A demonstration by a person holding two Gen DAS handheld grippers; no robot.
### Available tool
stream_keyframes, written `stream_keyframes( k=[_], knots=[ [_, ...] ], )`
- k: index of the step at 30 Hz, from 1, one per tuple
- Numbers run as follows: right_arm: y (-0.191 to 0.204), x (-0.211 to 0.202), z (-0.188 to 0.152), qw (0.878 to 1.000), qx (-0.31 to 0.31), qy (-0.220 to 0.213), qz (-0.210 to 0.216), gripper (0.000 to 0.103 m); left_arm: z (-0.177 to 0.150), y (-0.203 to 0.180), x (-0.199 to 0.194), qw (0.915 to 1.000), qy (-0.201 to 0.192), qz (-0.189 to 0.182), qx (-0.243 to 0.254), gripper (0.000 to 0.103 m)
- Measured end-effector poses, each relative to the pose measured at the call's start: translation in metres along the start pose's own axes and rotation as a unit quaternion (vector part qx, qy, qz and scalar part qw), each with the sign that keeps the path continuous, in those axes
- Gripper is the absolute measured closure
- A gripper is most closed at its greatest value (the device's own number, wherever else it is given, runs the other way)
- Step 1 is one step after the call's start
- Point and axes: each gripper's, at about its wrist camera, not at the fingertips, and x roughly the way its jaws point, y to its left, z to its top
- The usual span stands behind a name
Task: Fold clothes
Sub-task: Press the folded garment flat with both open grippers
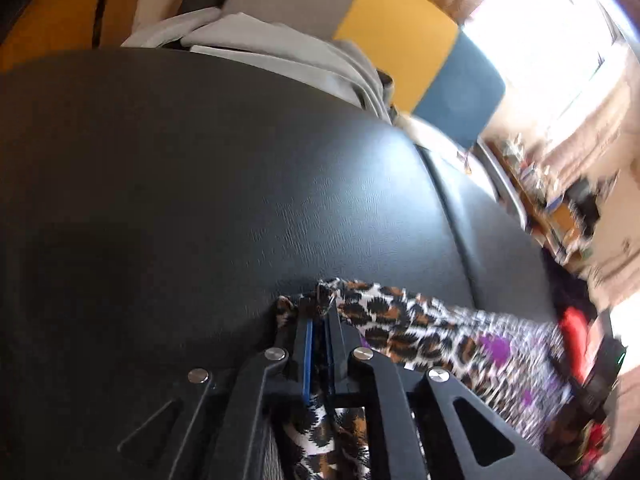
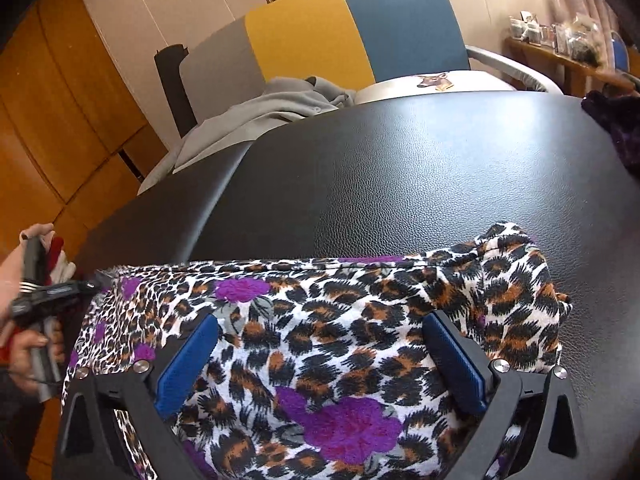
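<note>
A leopard-print garment [image 2: 320,344] with purple flowers is spread over the near part of a black, leather-like table [image 2: 400,168], filling the lower half of the right wrist view. Its far edge is seen running straight across the middle of that frame, and a bunched corner is raised at the right.

The right gripper [image 2: 320,360] is held just over the cloth in the lower centre of the frame, its blue-padded fingers [image 2: 188,364] set wide apart with nothing clamped between them. Whether the pads touch the cloth cannot be told.

In the left wrist view, the left gripper [image 1: 318,316] is seen at the bottom centre with its fingers pressed together on a corner of the same garment [image 1: 420,332]; cloth is caught between the blue pads and trails off toward the lower right of the frame, which is blurred. At the left edge of the right wrist view, a hand [image 2: 24,344] is seen gripping that tool's handle.

At the top of both frames, grey clothing [image 2: 256,112] is heaped beyond the table's far edge, in front of a chair [image 2: 360,32] with grey, yellow and blue panels. A dark purple cloth [image 2: 616,128] is seen at the right edge of the right wrist view.
</note>
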Motion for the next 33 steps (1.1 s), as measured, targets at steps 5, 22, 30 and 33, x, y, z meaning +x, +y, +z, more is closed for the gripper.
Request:
stream_keyframes(
  k=[5,22,30,33],
  knots=[
    [0.010,0.003,-0.004,0.999,-0.024,0.001,-0.023,0.000,-0.003,-0.008,-0.024,0.9999,-0.008,-0.004,-0.013,0.077],
    [0.001,-0.003,-0.005,1.000,-0.012,-0.013,0.000,0.000,-0.155,-0.013,-0.105,0.9913,0.059,-0.115,0.026,0.056],
    [-0.001,-0.004,-0.005,1.000,-0.010,-0.013,0.004,0.000,-0.166,-0.003,-0.117,0.9982,0.026,-0.051,0.017,0.102],
    [-0.001,-0.004,-0.005,1.000,-0.011,-0.014,0.004,0.000,-0.172,0.010,-0.125,0.9989,0.021,-0.042,0.000,0.103]
  ],
)
